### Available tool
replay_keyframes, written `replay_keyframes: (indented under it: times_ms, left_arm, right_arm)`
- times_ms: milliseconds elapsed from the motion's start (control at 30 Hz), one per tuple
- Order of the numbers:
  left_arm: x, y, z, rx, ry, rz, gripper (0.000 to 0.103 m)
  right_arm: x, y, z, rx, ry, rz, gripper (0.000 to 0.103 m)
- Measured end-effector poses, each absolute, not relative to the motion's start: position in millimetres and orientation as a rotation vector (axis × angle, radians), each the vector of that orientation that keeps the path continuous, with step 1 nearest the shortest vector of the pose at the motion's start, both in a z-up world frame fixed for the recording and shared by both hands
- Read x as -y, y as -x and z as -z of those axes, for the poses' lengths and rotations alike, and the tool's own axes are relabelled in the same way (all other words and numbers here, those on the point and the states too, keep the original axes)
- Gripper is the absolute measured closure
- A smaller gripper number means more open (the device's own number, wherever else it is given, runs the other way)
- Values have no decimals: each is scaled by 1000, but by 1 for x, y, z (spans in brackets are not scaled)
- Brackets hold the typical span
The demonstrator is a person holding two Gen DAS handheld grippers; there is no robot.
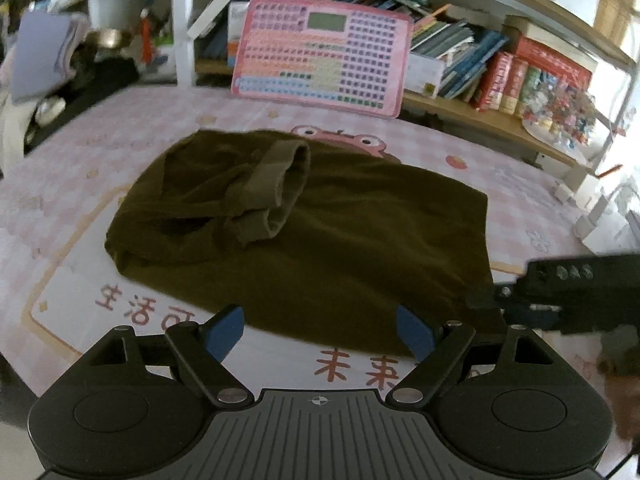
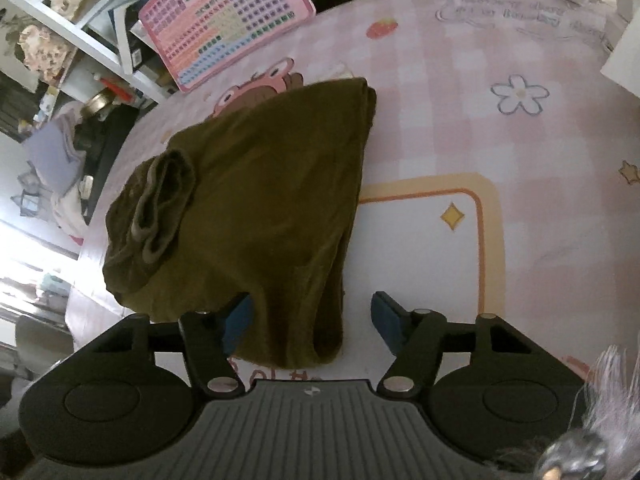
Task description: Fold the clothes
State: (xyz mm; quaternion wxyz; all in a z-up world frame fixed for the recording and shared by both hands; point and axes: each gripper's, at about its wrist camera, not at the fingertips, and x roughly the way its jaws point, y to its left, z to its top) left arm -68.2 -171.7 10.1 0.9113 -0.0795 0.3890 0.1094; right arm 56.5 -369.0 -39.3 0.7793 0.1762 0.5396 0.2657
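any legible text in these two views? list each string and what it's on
"生活可": red characters printed on the pink checked tablecloth, left wrist view, upside down to the camera and partly behind the left gripper.
"未来": red characters on the same cloth, also upside down, cut off by the gripper.
Pale handwriting-style line on the cloth, right wrist view: too blurred to read.
Pink keyboard toy, keys and screen: too small.
Book spines: blurred.
Olive garment: no text.

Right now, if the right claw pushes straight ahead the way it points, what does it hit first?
Most likely the near corner of the olive garment, which already lies between the right claw's open fingers, with the pink tablecloth beneath. Depth is unclear.
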Motion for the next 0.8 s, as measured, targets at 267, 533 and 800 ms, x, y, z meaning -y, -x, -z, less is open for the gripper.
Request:
replay_keyframes:
  times_ms: [267, 533, 800]
  left_arm:
    - [197, 62, -7, -815, 44, -126, 17]
    - [232, 45, 3, -826, -157, -44, 17]
    - [258, 31, 17, -823, -316, 11, 17]
  right_arm:
    - [361, -78, 46, -1229, -442, -613, 90]
    - [370, -86, 23, -1183, -559, -724, 92]
    - [367, -91, 22, -1198, -607, -739, 92]
